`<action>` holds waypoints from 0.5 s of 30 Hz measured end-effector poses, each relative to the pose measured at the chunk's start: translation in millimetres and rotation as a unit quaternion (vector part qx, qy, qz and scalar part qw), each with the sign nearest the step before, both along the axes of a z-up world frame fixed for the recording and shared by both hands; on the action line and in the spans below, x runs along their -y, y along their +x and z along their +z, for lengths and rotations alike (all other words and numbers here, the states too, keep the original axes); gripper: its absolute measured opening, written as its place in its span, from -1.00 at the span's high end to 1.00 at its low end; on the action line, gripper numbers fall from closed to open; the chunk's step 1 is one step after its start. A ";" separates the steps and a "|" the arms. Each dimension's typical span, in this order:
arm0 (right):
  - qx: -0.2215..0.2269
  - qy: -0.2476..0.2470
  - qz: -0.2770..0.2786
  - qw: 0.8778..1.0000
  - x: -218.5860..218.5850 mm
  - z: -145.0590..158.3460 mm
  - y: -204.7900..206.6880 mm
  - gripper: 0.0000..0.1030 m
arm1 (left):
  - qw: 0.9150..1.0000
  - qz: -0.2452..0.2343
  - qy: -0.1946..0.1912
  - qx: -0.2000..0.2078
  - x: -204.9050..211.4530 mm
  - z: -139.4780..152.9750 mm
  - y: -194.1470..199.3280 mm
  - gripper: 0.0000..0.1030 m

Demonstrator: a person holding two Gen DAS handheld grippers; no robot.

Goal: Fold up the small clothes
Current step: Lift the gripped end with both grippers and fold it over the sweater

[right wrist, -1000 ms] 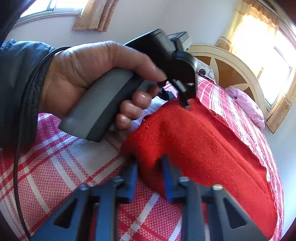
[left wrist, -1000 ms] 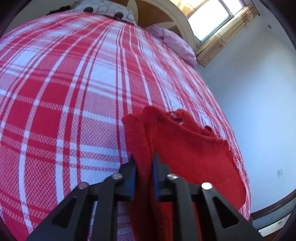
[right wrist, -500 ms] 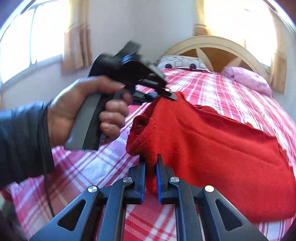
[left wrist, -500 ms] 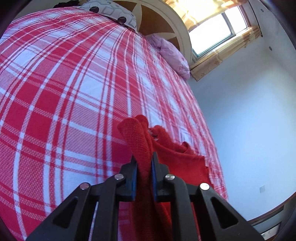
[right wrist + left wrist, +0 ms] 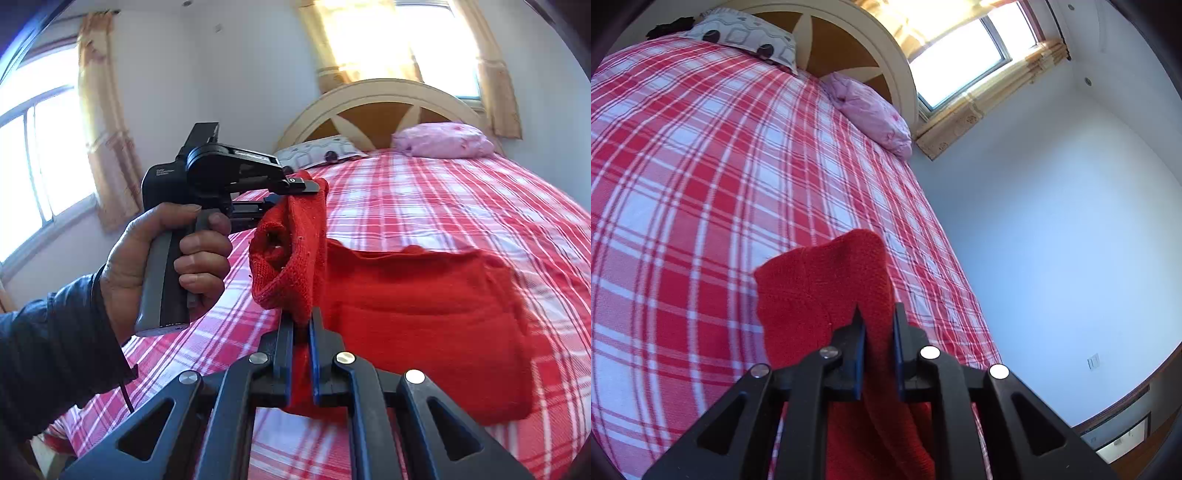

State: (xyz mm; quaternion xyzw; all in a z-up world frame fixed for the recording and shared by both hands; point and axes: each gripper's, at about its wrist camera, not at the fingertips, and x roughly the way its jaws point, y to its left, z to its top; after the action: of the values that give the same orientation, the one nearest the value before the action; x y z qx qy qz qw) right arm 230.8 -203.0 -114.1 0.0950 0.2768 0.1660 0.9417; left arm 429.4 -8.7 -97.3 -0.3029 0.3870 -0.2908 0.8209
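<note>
- Over the plaid bed (image 5: 461, 206), both grippers pinch one raised edge of the red knit (image 5: 424, 306); the rest lies flat.
- Left gripper (image 5: 879, 332) clamped on it; right gripper (image 5: 301, 332) too.
- Left body lettering: unreadable (too small).
- Pillows (image 5: 443, 142) against the headboard (image 5: 369, 107).

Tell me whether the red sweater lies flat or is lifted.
Partly lifted: both grippers pinch one edge of the red sweater raised, the rest lying on the bed.
</note>
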 end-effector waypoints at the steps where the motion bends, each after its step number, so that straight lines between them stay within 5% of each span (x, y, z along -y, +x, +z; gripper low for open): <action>1: -0.001 0.008 -0.008 1.000 9.7 0.1 -0.6 0.88 | 1.000 -0.005 0.002 0.000 10.2 2.2 1.9 0.75; 15: -0.042 0.067 -0.078 0.994 102.4 -17.2 -13.9 0.88 | 0.996 -0.075 0.041 -0.011 119.0 -4.1 19.0 0.76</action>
State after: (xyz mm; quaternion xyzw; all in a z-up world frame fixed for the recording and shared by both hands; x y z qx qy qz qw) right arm 216.9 -305.4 -131.3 0.1860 0.2959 0.1059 0.9309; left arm 448.4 -127.7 -101.4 -0.2427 0.4291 -0.3320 0.8042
